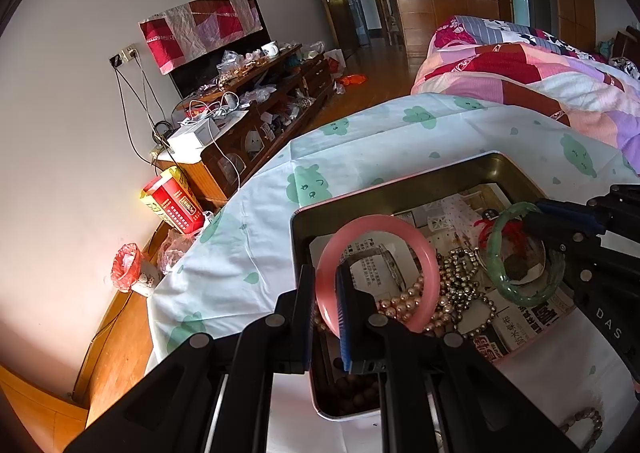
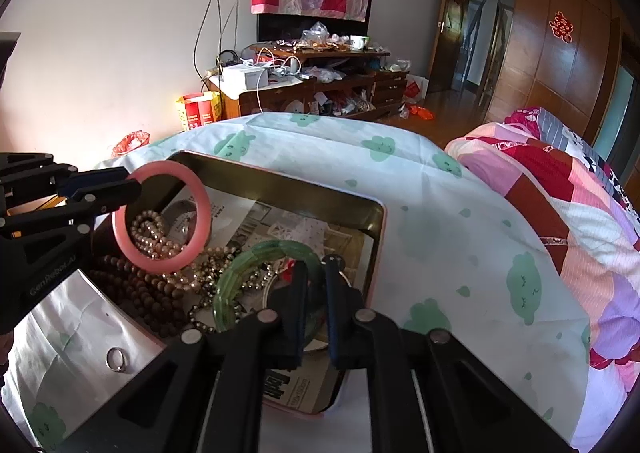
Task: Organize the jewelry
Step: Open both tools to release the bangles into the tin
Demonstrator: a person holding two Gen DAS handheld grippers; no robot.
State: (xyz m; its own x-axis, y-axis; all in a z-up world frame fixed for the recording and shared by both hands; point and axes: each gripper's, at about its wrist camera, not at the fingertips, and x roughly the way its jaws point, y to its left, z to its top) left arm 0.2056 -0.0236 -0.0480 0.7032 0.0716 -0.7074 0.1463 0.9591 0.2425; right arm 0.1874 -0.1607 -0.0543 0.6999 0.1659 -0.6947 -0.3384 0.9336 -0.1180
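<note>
Jewelry fills the open metal tin [image 1: 400, 177] on the cloth-covered table: pearl strands [image 2: 160, 241], dark wooden beads [image 2: 140, 293], and two bangles now lifted over the heap. The left gripper [image 1: 326, 293] pinches the pink bangle [image 1: 428, 253] across its rim, the hoop standing up ahead of its fingertips. The right gripper [image 2: 316, 293] is clamped on the green bangle [image 2: 240, 265] the same way, the ring reaching out to its left. Both look stiff, smooth and probably brittle, so a knock against the tin's wall could chip them. Gripping across the band suits them; the slick surface may twist. A small ring [image 2: 116, 359] lies on the cloth, below and left of the right claw.
</note>
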